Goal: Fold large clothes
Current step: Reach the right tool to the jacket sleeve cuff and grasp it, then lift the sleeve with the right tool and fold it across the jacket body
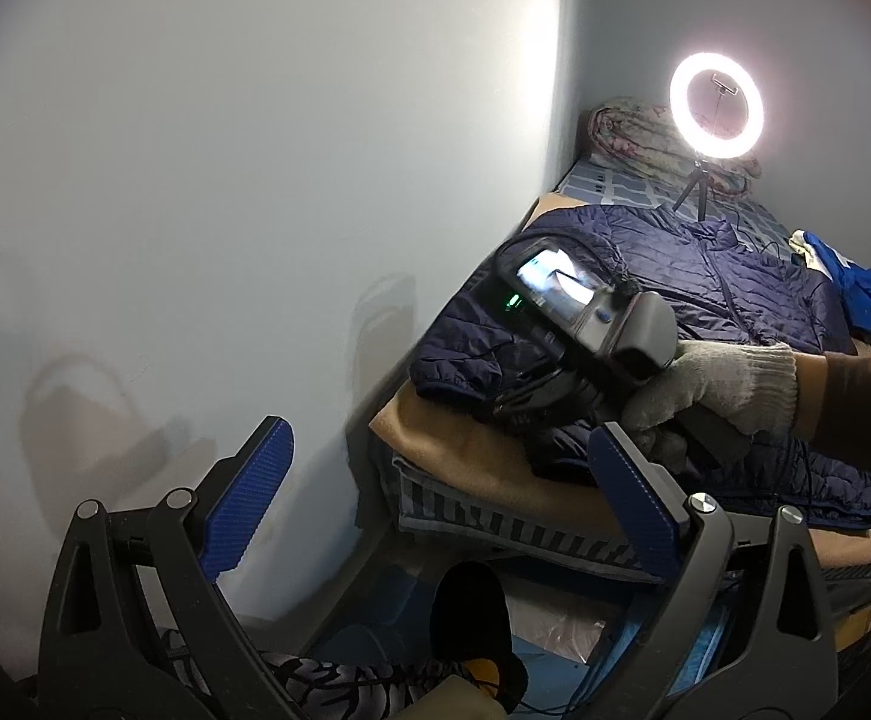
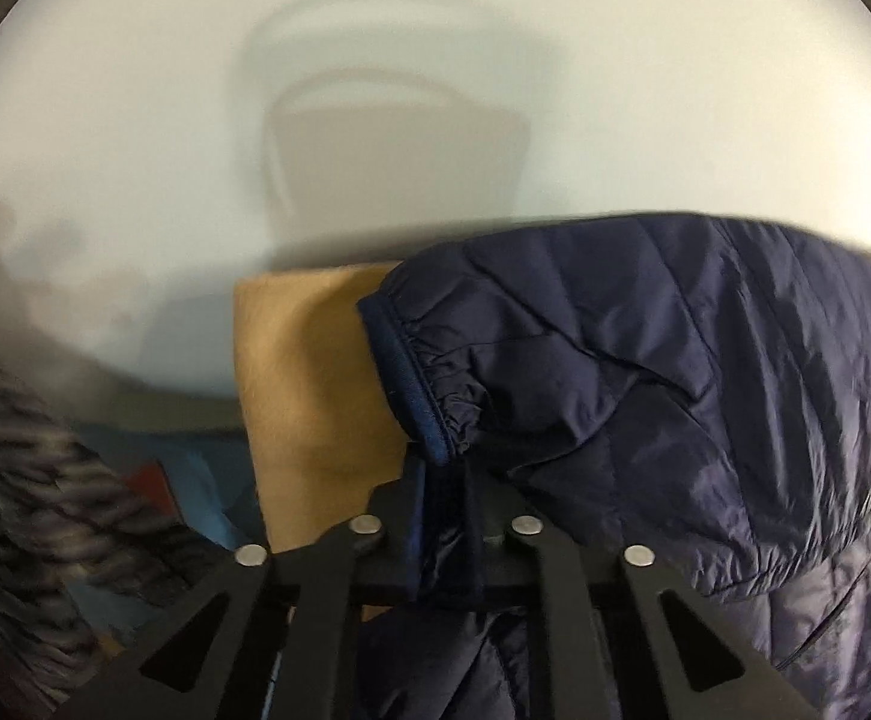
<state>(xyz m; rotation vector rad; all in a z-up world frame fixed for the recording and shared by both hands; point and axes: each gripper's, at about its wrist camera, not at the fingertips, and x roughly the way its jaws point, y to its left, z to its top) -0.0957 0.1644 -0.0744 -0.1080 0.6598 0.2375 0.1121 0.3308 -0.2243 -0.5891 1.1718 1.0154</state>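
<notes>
The right tool (image 2: pixel 444 516) is pinching the sleeve (image 2: pixel 435 396) of the soft, slippery puffer jacket (image 1: pixel 705 282) lying at centre right on the bed (image 1: pixel 495 468), while the left tool (image 1: pixel 435 480) is hanging wide open.

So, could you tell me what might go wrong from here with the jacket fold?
1. The right tool is shut on a thin bunch of the navy jacket beside the sleeve cuff; the slick fabric could slip out when lifted.
2. The ring light stands on its small tripod right behind the collar, with a cable trailing by; dragging the jacket might topple it.
3. The left tool hangs open off the bed, so the jacket's other side is unsupported.
</notes>
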